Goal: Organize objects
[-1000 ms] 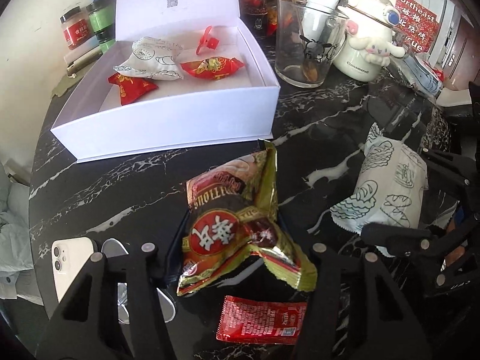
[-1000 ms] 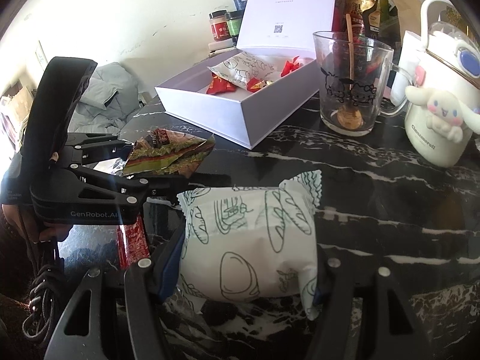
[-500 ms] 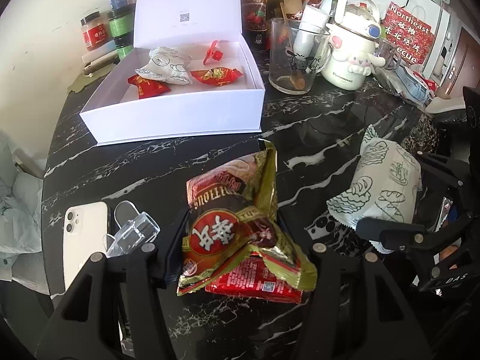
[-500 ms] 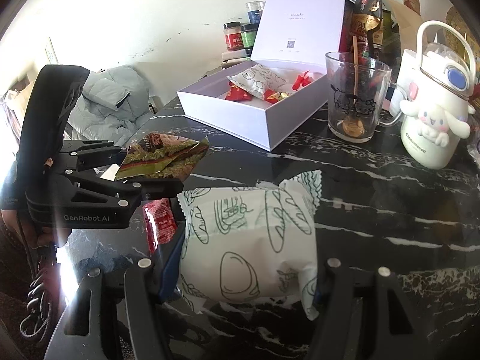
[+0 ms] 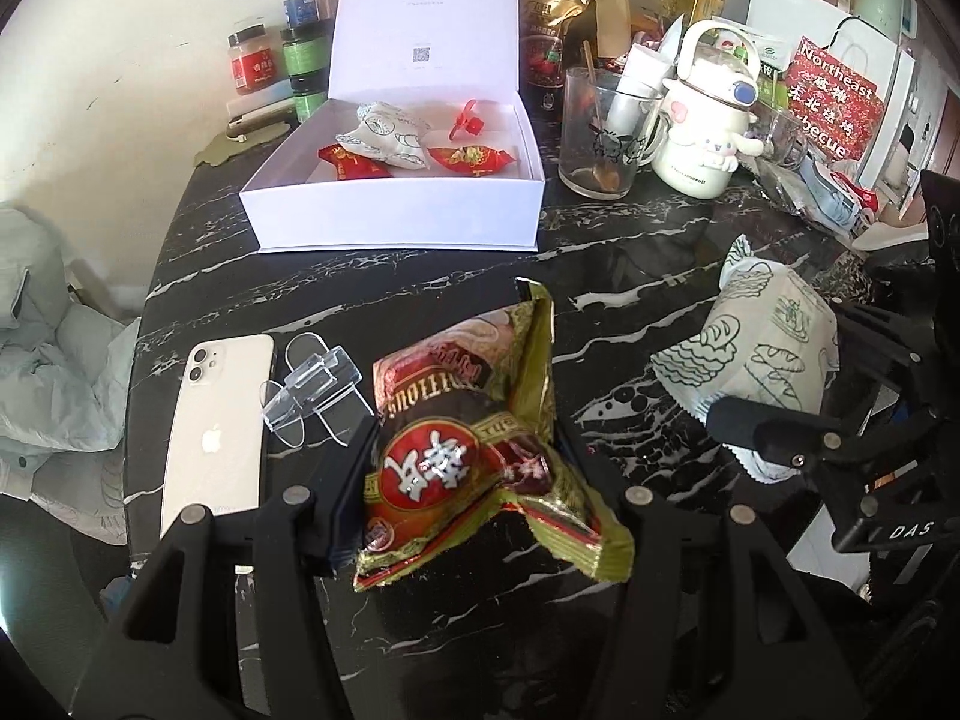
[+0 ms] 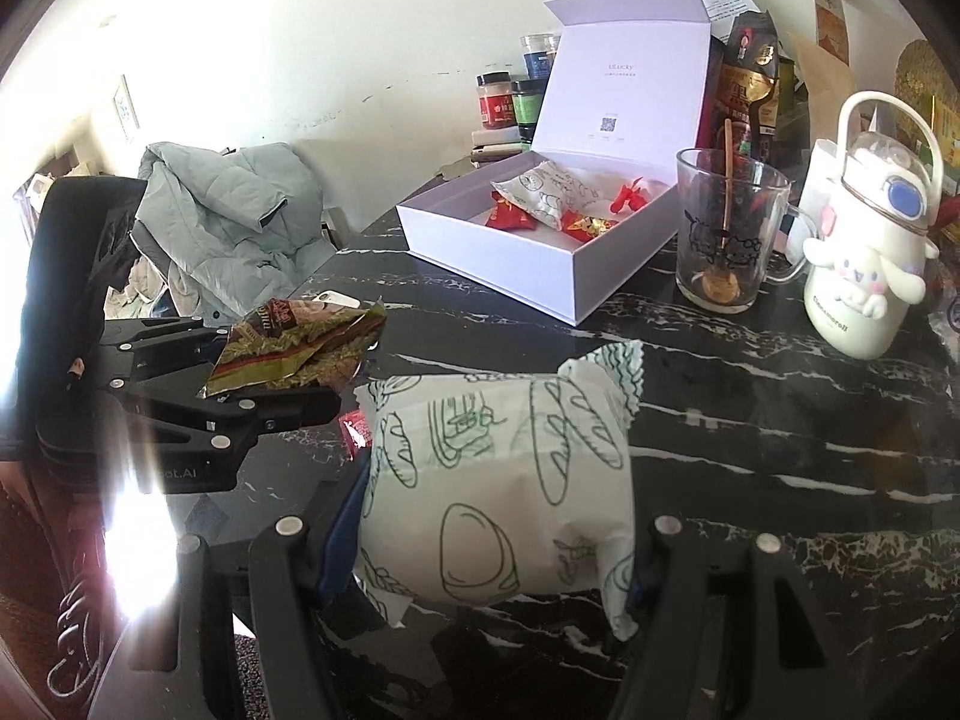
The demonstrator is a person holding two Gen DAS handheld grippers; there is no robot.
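Since prev frames both grippers have come up and back from the white box [image 5: 396, 219]: box looks smaller and farther, more tabletop shows, and the phone [image 5: 216, 432] + clear plastic clip [image 5: 312, 387] now sit fully in left wrist view; red sachet that lay under the left gripper is gone from that view, only a red sliver [image 6: 355, 427] seen in right wrist view, beside the white packet. Left gripper [image 5: 474, 480] jaws pinch a gold-and-red snack bag [image 5: 462, 450], crumpled, held clear above the black marble table [image 5: 600, 276], nearer the camera than the box. Right gripper [image 6: 495, 516] jaws clamp a white packet w/ green bread drawings [image 6: 498, 480], pads pressed on both sides, also off the table, to the right of the box's near corner. Box lid up; inside: one matching white packet [image 5: 387, 132], two red candies [image 5: 351, 163] [image 5: 474, 157], small red plastic bit [image 5: 465, 123]. Right of box: glass mug [image 5: 594, 132] w/ spoon, then white cartoon-dog bottle [image 5: 702, 120]. Behind box, left: stacked jars [image 5: 300, 42]. Grey jacket [image 6: 222, 228] on chair left of box.
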